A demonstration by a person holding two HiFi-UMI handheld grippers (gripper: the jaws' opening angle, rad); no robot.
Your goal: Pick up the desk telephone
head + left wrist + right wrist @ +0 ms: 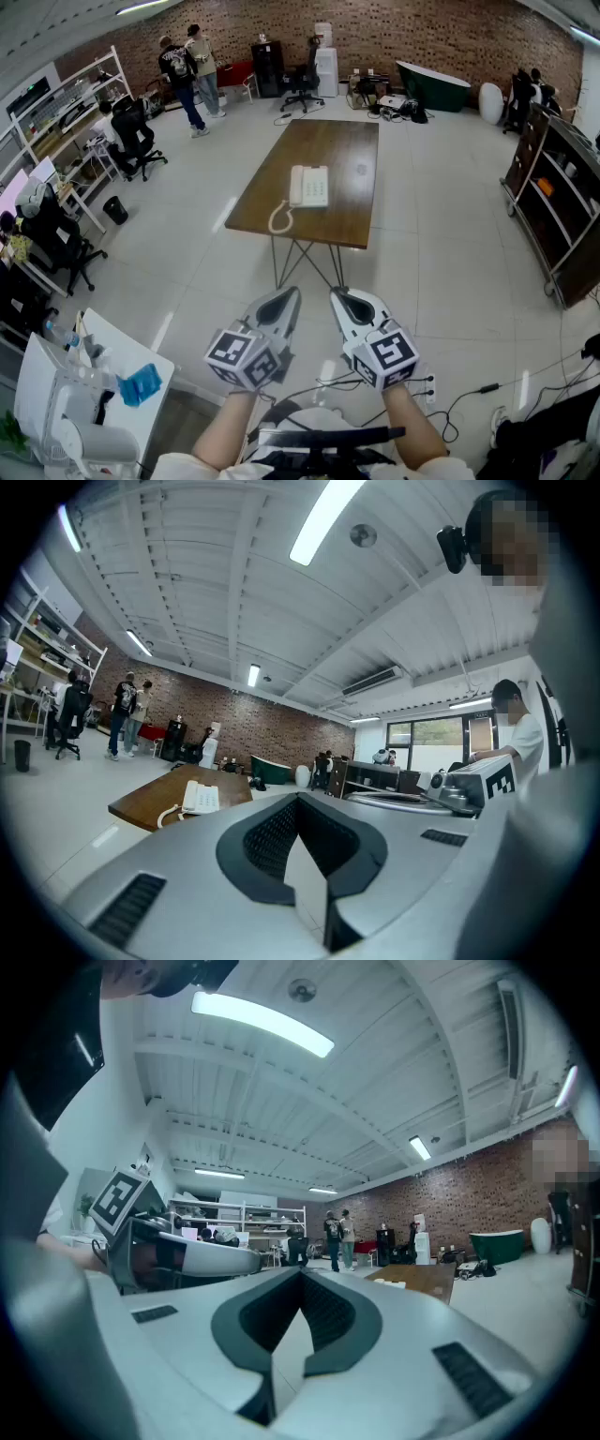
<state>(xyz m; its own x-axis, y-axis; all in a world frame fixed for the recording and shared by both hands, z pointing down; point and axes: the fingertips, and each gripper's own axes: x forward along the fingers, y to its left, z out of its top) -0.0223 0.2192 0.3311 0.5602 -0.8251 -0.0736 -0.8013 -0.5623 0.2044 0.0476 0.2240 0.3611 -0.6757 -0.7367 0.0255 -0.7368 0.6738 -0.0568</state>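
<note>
Two sets of fingers are in view, and both are fully closed. The left gripper (286, 300) has its fingers (267, 841) pressed together at the tips, with nothing between the dark pads. The right gripper (339, 300) has its fingers (253, 1321) in the same state, together and empty.

Both grippers are held side by side at the near edge of the scene. They lie close to each other without touching and point toward the far wall. Each carries a marker cube, the left cube (242, 356) and the right cube (386, 354), just ahead of the person's forearms.

The desk telephone (309, 185) is well apart from both grippers, across a stretch of pale floor (441, 253). It is white and lies flat on the brown table (330, 145), on the near half and slightly left of centre. Its handset rests along the unit's left side. The coiled cord (279, 220) loops from the telephone toward the near left edge of the table.

Two people (187, 70) stand at the far left before a brick wall (422, 28). Dark shelving (553, 197) lines the right side.
</note>
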